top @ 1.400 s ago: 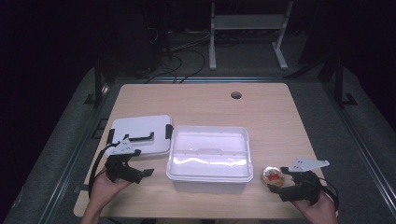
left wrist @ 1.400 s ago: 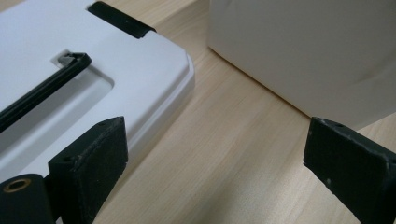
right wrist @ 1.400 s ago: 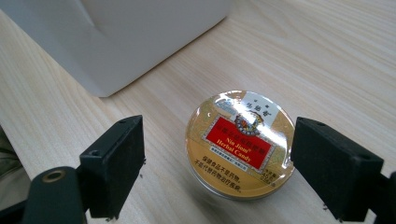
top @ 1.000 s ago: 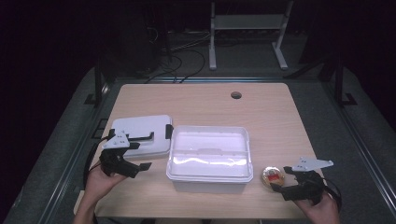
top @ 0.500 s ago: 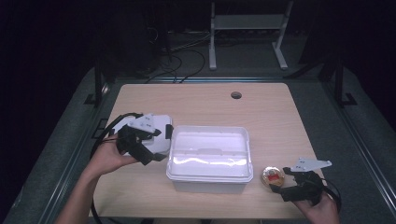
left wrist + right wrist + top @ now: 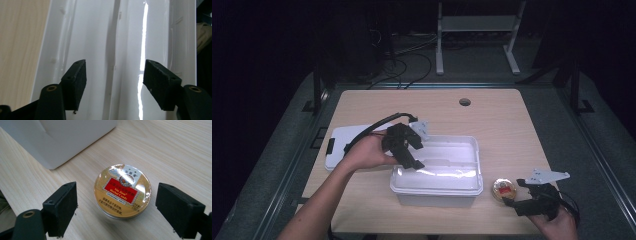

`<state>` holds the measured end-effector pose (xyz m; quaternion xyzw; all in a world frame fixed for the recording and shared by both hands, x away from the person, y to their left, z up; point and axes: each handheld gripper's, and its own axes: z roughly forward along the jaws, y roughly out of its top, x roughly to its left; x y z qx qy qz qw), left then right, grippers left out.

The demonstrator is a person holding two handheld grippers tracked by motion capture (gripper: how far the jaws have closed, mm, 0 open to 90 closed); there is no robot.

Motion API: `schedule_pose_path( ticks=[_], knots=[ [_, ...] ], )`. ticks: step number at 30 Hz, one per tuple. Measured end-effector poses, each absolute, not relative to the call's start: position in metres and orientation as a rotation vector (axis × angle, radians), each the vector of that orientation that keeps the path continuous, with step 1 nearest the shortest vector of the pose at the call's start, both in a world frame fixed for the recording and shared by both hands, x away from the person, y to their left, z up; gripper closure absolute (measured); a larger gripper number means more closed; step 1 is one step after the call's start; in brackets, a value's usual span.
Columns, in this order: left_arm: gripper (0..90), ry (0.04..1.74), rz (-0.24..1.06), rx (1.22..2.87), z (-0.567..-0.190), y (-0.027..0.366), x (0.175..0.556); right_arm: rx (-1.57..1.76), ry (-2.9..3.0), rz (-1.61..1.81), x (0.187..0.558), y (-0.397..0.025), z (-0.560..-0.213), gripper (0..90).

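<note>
A white plastic bin (image 6: 462,172) stands open at the table's front middle. My left gripper (image 6: 417,155) hovers over the bin's left end, open, with nothing between its jaws. In the left gripper view the open gripper (image 6: 113,75) looks straight down on the glossy bin floor (image 6: 100,37). A round gold candy tin (image 6: 504,190) with a red label lies just right of the bin. My right gripper (image 6: 515,195) rests low on the table beside the tin, open. In the right gripper view the tin (image 6: 122,191) lies between the spread jaws, touching neither.
The bin's white lid (image 6: 339,145) lies flat on the table (image 6: 492,125) left of the bin, partly under my left hand. A cable hole (image 6: 465,102) is near the far edge. The bin's outer wall (image 6: 62,137) stands close behind the tin.
My left gripper has risen from the table's front left, passed over the lid and now hangs above the bin's left end. The right gripper and tin have stayed put.
</note>
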<state>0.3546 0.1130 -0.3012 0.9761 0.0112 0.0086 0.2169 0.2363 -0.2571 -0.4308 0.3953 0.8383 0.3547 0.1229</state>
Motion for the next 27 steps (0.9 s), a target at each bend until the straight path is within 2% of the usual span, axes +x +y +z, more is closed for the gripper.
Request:
schedule_pose_path(
  ticks=[9, 14, 21, 27],
  knots=[
    [53.1, -0.044, -0.053, 2.811, -0.308, 0.08, 0.361, 1.139, 2.448, 1.032, 0.237, -0.256, -0.43, 17.1],
    [68.1, -0.083, -0.031, 2.855, -0.309, 0.067, 0.361, 1.133, 2.45, 1.031, 0.237, -0.256, -0.43, 17.2],
    [77.3, -0.098, -0.023, 2.917, -0.312, 0.056, 0.365, 1.134, 2.445, 1.033, 0.237, -0.258, -0.428, 17.1],
    [88.2, -0.086, -0.1, 2.918, -0.314, 0.053, 0.367, 1.128, 2.441, 1.038, 0.237, -0.258, -0.428, 17.1]
  ],
)
